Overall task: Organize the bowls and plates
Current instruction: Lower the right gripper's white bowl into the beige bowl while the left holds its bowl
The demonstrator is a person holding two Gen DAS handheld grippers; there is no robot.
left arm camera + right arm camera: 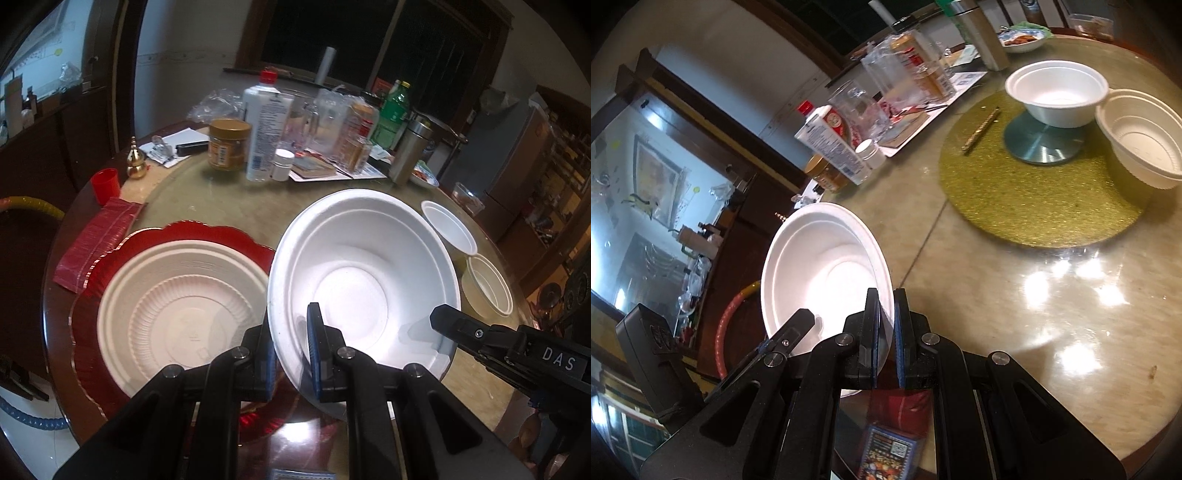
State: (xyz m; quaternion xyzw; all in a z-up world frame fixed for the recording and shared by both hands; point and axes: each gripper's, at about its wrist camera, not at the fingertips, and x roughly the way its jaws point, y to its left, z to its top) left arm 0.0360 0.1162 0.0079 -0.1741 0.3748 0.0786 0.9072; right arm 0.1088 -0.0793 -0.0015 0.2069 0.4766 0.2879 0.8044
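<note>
The round marble worktop (pixel 207 206) is cluttered at the back; in the left wrist view the left gripper (pixel 291 347) has its jaws closed on the rim of the large white foam bowl (pixel 365 266), held tilted beside the cream plate (pixel 184 306) on the red charger (pixel 96 273). In the right wrist view the right gripper (pixel 886 325) likewise has its jaws clamped on the opposite rim, and only this view shows the gold placemat (pixel 1034 206) under two smaller bowls (pixel 1056 92). The bowl is judged light, thin and easily creased, so grip the stiffer rim gently.

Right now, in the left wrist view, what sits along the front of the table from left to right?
Red packet → red plate carrying a cream bowl → big white bowl held by the left gripper → two small bowls.
</note>
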